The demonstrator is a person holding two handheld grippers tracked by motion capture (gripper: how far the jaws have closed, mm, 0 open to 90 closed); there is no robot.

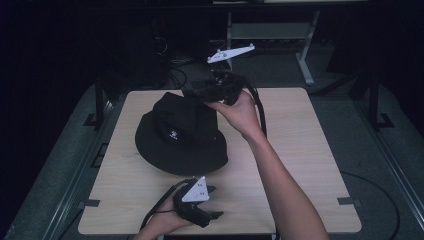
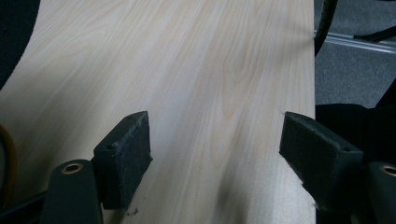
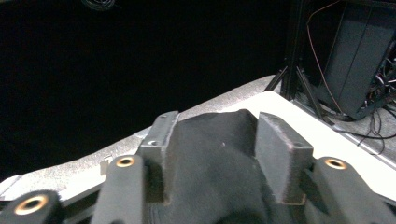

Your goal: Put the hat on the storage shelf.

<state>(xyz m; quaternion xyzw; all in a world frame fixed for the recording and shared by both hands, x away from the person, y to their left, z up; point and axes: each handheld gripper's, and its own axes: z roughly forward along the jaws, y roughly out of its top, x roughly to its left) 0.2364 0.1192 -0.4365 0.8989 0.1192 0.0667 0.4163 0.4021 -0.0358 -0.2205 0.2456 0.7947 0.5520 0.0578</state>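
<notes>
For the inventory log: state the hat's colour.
Black, with a small white logo on the crown; the hat shows best in the high view.

Hat (image 1: 180, 135) on table (image 1: 300, 165) (left of centre)

Pale wood-grain surface (image 1: 300, 150) with rounded corners; black bucket hat (image 1: 181, 135) lying on it, just beyond the left gripper (image 1: 212, 202), beneath the right gripper (image 1: 200, 92).

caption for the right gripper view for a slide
Right gripper pinching the crown of a black hat at the table's edge.
</notes>
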